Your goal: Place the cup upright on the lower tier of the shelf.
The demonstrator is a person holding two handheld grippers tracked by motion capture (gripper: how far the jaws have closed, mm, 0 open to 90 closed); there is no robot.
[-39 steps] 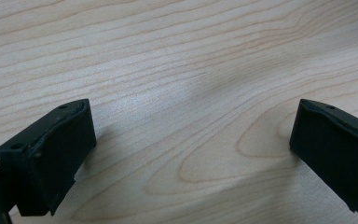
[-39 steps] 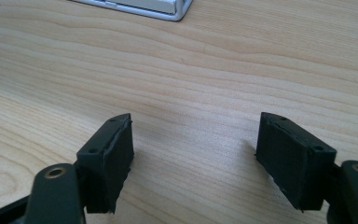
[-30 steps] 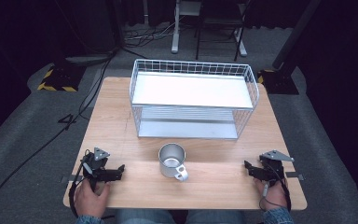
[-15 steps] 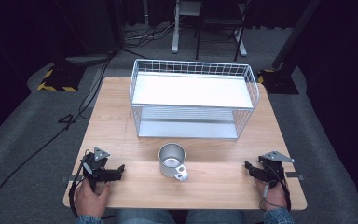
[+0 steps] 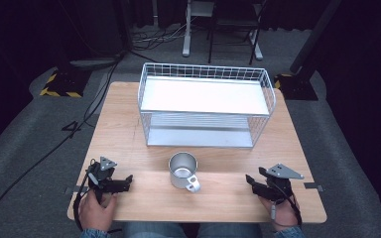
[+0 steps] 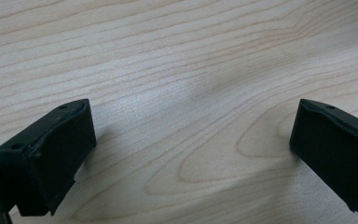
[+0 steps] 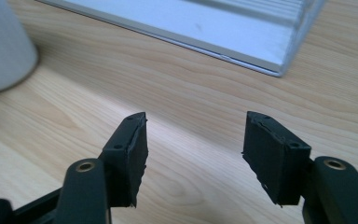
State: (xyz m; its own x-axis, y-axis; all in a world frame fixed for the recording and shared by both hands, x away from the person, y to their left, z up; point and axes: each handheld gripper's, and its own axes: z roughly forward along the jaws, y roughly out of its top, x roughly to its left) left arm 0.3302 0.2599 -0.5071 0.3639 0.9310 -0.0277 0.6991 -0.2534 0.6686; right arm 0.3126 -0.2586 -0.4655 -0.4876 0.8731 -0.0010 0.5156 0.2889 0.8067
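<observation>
Facing mug (image 7: 2, 46), right gripper (image 7: 193, 140) empty

Wooden table (image 5: 129, 124): wire rack (image 5: 206, 106), metal mug (image 5: 183, 169).

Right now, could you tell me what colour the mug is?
Silver metal mug, clearest in the high view.

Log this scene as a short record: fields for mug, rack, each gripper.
mug: metal, upright on the table, handle toward the person, in front of the rack
rack: white wire, two shelves, nothing on them
left gripper: jaws wide open over bare wood, nothing between
right gripper: jaws have just been closing, still apart, nothing between; aimed toward the mug and rack
</observation>
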